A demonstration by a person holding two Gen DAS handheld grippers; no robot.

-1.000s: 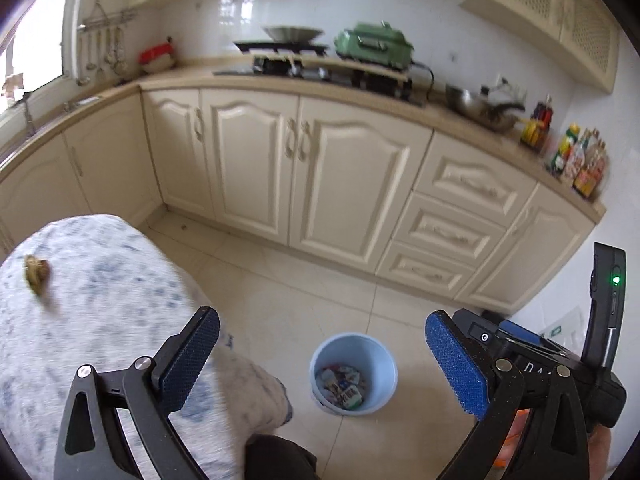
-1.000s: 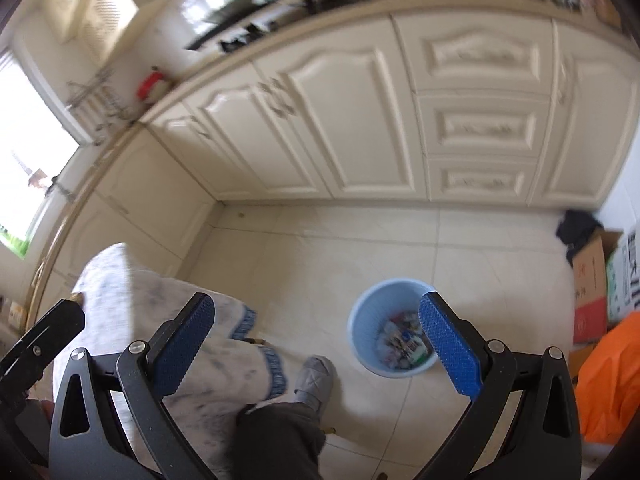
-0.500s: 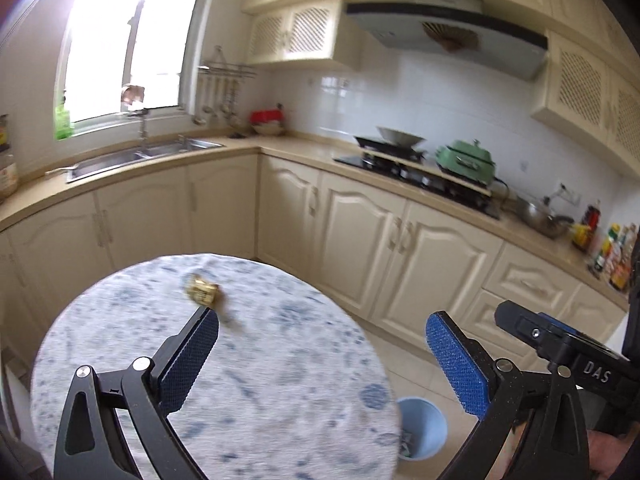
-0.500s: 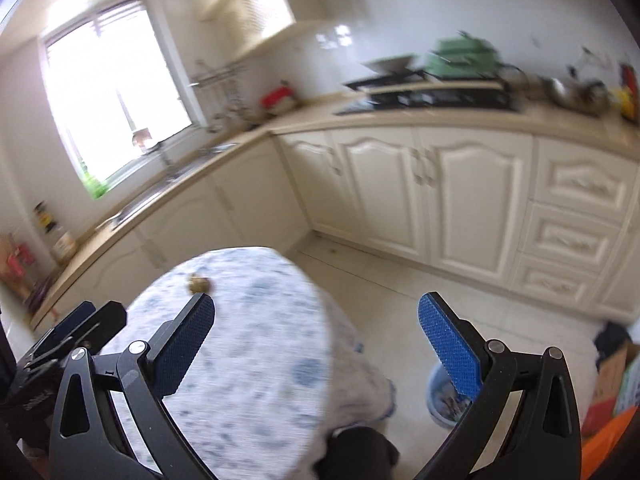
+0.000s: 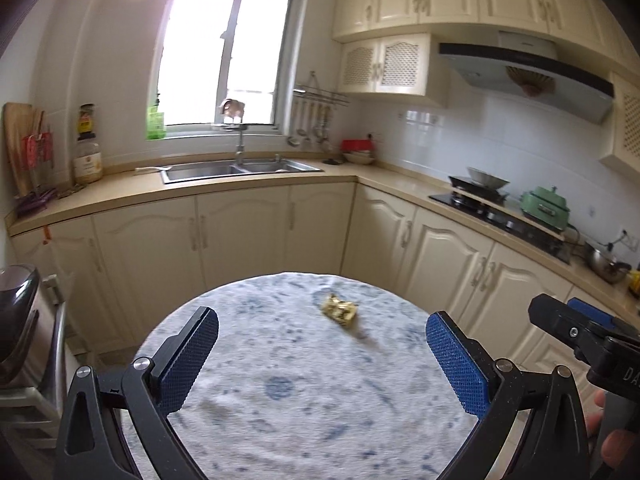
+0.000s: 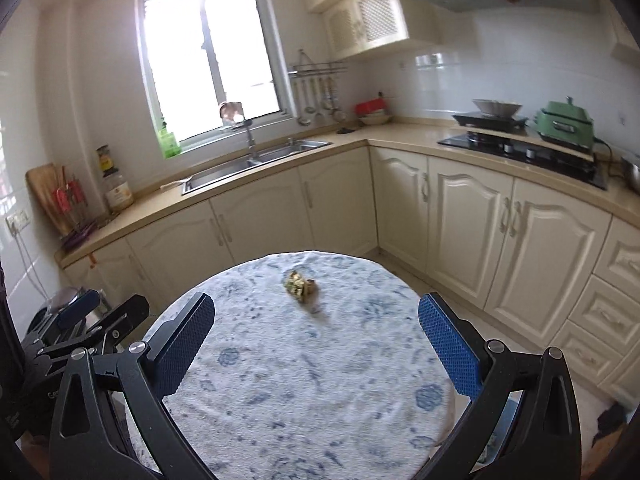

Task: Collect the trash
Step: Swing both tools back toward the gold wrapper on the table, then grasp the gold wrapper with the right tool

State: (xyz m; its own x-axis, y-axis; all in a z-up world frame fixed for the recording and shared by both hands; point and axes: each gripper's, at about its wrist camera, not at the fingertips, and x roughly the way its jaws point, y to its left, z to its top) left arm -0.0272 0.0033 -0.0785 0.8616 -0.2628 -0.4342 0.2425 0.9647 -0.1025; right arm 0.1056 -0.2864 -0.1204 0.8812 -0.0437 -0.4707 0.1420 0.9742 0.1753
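Note:
A crumpled yellow wrapper [image 5: 339, 309] [image 6: 300, 285] lies on the far part of a round table [image 5: 280, 420] [image 6: 320, 400] covered in a white cloth with blue flowers. My left gripper [image 5: 320, 364] hovers over the near side of the table, open, with nothing between its blue pads. My right gripper [image 6: 316, 348] is likewise open and empty, short of the wrapper. Each gripper's black body shows at the edge of the other's view. The blue trash bin is out of sight.
Cream kitchen cabinets [image 5: 240, 236] wrap around behind the table, with a steel sink [image 5: 240, 168] under the window and a stove with a green pot [image 5: 546, 208] on the right. A metal container [image 5: 20, 320] stands at the left of the table.
Both views have swung up and left from the floor and the blue bin to the table. The wrapper now sits ahead of both open grippers.

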